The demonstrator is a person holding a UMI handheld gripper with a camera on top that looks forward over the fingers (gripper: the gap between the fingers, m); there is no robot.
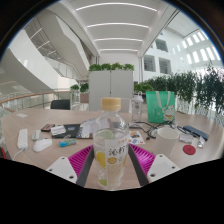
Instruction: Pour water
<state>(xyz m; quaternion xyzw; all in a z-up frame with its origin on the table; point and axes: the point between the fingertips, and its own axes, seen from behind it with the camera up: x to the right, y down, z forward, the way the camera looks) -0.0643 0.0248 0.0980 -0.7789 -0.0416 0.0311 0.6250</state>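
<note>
A clear plastic bottle [111, 145] with a yellow-printed label and a pale orange cap stands upright between my fingers. My gripper [111, 160] is shut on it, and the pink pads [83, 159] press against both of its sides. The bottle's base is hidden below the fingers. Beyond the bottle and to its right, a translucent green cup [160, 105] stands upright on the wooden table [30, 122].
Clutter lies across the table: white items [40, 143] to the left, papers and small boxes [84, 129] just behind the bottle, cables and a red round lid [189, 150] to the right. Green plants [205, 92] and a white planter [110, 84] stand behind the table.
</note>
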